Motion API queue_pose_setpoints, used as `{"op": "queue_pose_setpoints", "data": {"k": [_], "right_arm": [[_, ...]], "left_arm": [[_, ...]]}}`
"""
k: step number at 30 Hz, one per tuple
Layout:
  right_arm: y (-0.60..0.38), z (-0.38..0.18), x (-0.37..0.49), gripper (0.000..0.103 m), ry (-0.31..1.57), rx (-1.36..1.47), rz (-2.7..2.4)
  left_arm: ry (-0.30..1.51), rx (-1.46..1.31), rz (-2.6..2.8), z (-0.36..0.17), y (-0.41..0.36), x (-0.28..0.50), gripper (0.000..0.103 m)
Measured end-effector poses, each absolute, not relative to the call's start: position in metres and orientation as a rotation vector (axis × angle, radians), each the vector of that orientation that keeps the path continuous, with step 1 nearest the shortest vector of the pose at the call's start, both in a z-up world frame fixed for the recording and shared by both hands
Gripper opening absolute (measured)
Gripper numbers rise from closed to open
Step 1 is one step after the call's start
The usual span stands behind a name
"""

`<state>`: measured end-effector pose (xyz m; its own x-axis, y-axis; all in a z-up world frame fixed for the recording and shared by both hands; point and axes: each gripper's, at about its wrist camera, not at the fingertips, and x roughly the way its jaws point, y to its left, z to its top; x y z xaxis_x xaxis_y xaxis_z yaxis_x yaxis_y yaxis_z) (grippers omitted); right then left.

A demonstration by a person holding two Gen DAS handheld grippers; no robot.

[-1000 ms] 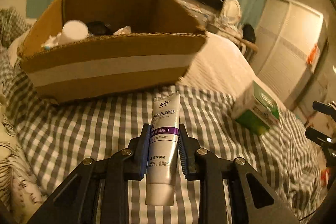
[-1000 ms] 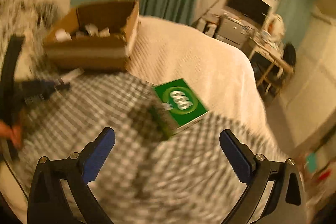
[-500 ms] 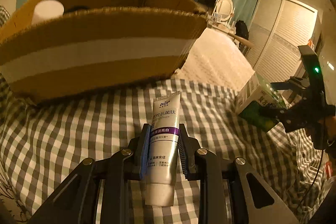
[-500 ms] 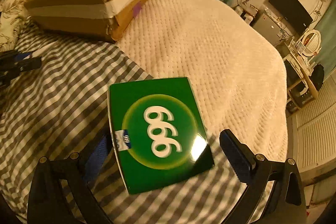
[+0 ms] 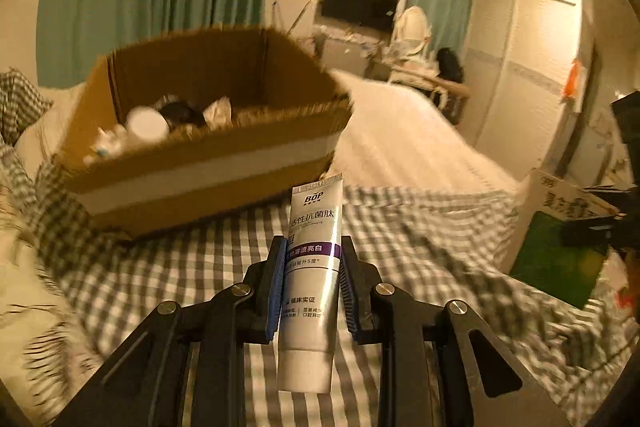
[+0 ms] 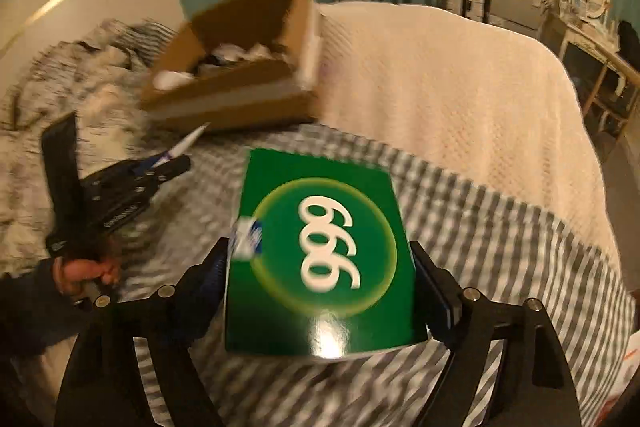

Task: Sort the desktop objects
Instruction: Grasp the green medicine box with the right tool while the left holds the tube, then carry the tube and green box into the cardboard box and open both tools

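Note:
My left gripper (image 5: 313,247) is shut on a silver toothpaste tube (image 5: 316,219) with a purple band, held above the checked blanket in front of an open cardboard box (image 5: 208,167). That box holds several small items. From the right wrist view my right gripper (image 6: 322,267) has its jaws closing on a green box (image 6: 320,247) marked 999, and both pads meet its side edges. The left gripper (image 6: 172,163) and its tube (image 6: 188,143) show at the left there, near the cardboard box (image 6: 240,99). The green box (image 5: 556,259) also appears at the far right of the left wrist view.
A grey checked blanket (image 5: 400,227) covers the near part of the bed, and a cream bedspread (image 6: 460,87) lies beyond. A rumpled patterned quilt (image 6: 72,75) is at the left. Green curtains, a wall TV, a cluttered desk and a wardrobe stand behind.
The left gripper has risen with the tube, so the cardboard box's inside shows again. The right gripper's jaws have drawn in against the green box, which now sits closer between them.

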<state>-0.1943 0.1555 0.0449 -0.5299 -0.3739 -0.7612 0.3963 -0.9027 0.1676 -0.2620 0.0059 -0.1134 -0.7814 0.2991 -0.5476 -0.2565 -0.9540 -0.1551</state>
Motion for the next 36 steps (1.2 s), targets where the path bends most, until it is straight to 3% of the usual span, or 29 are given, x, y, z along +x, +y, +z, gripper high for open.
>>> {"op": "queue_pose_setpoints", "data": {"k": [7,13,18,19,21,22,23,29,36], "right_arm": [[0.098,0.109,-0.192,0.081,0.059,1.008,-2.423],[0.038,0.161,-0.257,0.082,-0.063,0.744,-2.576],[0.001,0.136,-0.336,0.082,-0.274,0.762,-2.697],[-0.005,0.129,-0.345,0.084,-0.284,0.783,-2.703],[-0.016,0.117,-0.359,0.086,-0.290,0.836,-2.732],[-0.020,0.113,-0.362,0.091,-0.281,0.855,-2.742],[-0.022,0.111,-0.362,0.094,-0.266,0.869,-2.782],[-0.003,0.131,-0.329,0.099,-0.257,0.816,-2.845],[0.009,0.174,-0.227,0.100,0.076,0.757,-2.999]], "left_arm": [[-0.223,-0.878,2.753,-0.038,-0.043,-0.265,0.025],[-0.168,-0.908,2.838,0.021,-0.064,-0.331,0.025],[-0.048,-0.968,2.967,0.000,-0.076,-0.394,0.025],[-0.035,-0.989,2.978,-0.008,-0.079,-0.400,0.028],[-0.052,-1.059,2.945,-0.027,-0.085,-0.415,0.056],[-0.065,-1.112,2.909,-0.037,-0.088,-0.421,0.089],[-0.064,-1.125,2.910,-0.041,-0.090,-0.420,0.099],[0.010,-0.885,2.939,-0.023,-0.081,-0.368,0.103],[-0.106,-0.662,2.965,0.053,-0.071,-0.296,0.103]]}}
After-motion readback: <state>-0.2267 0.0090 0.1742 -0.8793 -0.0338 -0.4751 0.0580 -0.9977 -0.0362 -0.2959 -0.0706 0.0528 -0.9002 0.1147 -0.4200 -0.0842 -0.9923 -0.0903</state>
